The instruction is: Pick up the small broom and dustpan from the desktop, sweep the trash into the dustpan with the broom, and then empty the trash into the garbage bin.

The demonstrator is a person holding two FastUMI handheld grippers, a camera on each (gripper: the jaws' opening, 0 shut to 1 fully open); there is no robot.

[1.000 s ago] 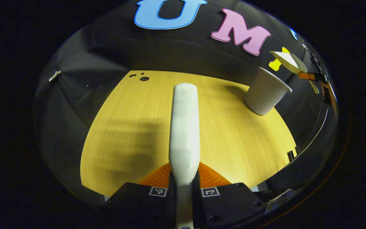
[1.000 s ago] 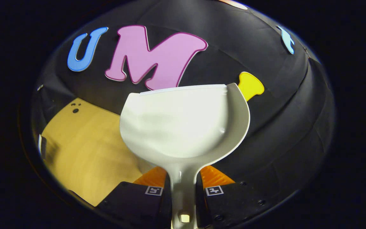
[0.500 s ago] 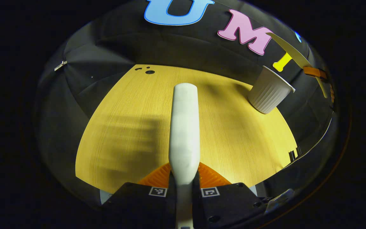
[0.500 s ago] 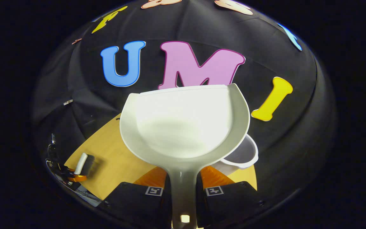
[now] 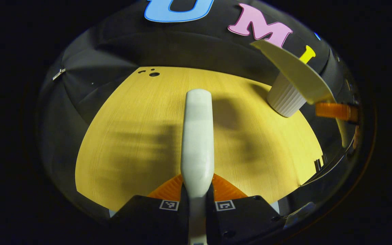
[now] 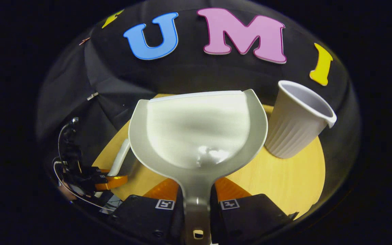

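In the left gripper view my left gripper [image 5: 197,190] is shut on the white broom [image 5: 197,136], whose long body points away over the yellow tabletop [image 5: 131,143]. In the right gripper view my right gripper [image 6: 197,200] is shut on the handle of the white dustpan [image 6: 199,132], held level with its pan looking bare. The white ribbed garbage bin [image 6: 294,119] stands upright just right of the pan. From the left gripper view the dustpan [image 5: 294,73] hangs in front of the bin [image 5: 282,97]. The broom [image 6: 119,160] and left gripper [image 6: 109,180] lie low at the left.
Small dark holes [image 5: 151,73] mark the table's far end. Black cloth wall [image 5: 189,47] rings the table on all sides. The table's right edge [image 5: 315,160] drops off close behind the bin. A cable [image 6: 63,149] loops by the left gripper.
The dustpan has swung back down and left, from facing the wall to level beside the bin. In the left gripper view it now overlaps the bin. The broom stays held over the table.
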